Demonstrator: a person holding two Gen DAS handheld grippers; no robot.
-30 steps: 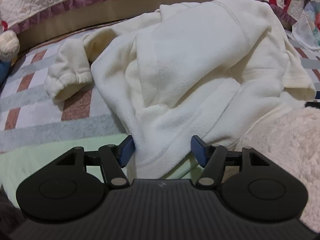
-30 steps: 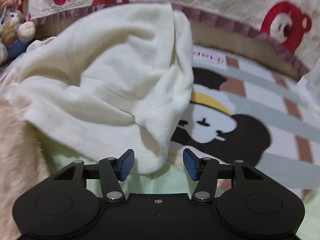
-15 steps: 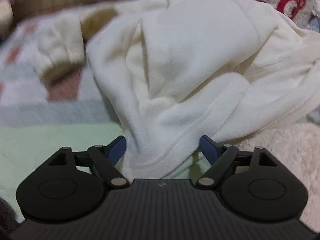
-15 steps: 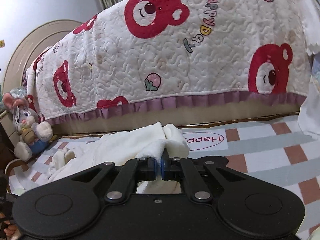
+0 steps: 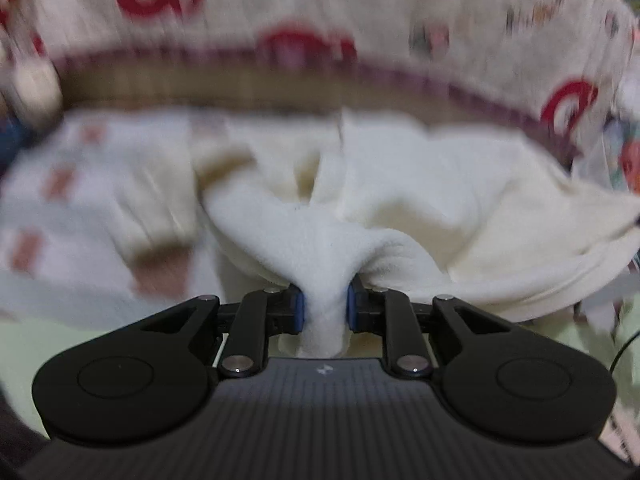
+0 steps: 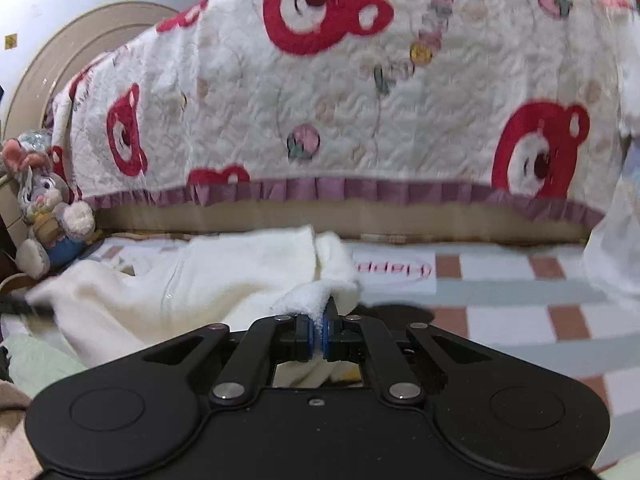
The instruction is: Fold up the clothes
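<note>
A thick fold of the cream fleece garment [image 5: 400, 208] bunches between the left gripper [image 5: 323, 312]'s closing jaws; the right gripper [image 6: 318, 334]'s jaws pinch its thin edge [image 6: 200, 280], the rest trailing ahead across the bed.

my left gripper [image 5: 323, 312]: matt black plastic, ribbed on the body, with small shiny metal pins at the pivots; jaws closing on a bunched fold of fleece.
my left pads [image 5: 300, 312]: blue, dull, rubbery-looking.
my right gripper [image 6: 318, 338]: the same matt black plastic, smooth shell, bright metal pins; pinches a thin edge of fleece.
garment [image 6: 208, 280]: cream fleece, soft, fuzzy nap, matt.
quilt [image 6: 360, 100]: stitched cotton-like cloth, puckered surface, red bear prints, gathered mauve cloth trim.
bedsheet [image 6: 520, 300]: flat woven cloth, checked, matt.
plush rabbit [image 6: 44, 216]: furry pile fabric.
</note>
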